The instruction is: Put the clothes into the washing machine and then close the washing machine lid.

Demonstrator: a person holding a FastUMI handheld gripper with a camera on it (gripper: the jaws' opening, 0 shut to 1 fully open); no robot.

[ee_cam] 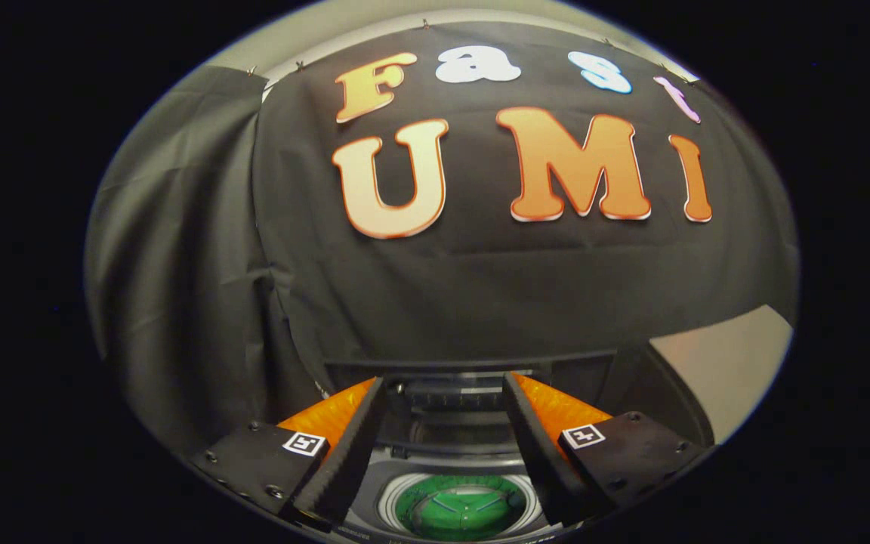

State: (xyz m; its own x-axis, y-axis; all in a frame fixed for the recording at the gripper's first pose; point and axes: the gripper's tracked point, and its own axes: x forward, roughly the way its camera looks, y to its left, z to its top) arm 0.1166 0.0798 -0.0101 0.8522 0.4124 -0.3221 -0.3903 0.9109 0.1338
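Observation:
A grey top-loading washing machine (374,499) sits right below my gripper (444,385). Its round drum opening (459,508) lies between my two fingers and shows green inside; I cannot tell whether that is cloth or the drum floor. The dark lid (578,374) stands raised behind the opening, just beyond the fingertips. My fingers are spread wide apart and hold nothing.
The booth's black cloth wall (480,287) hangs close behind the machine and wraps round on the left. A pale surface (729,363) shows to the right of the machine.

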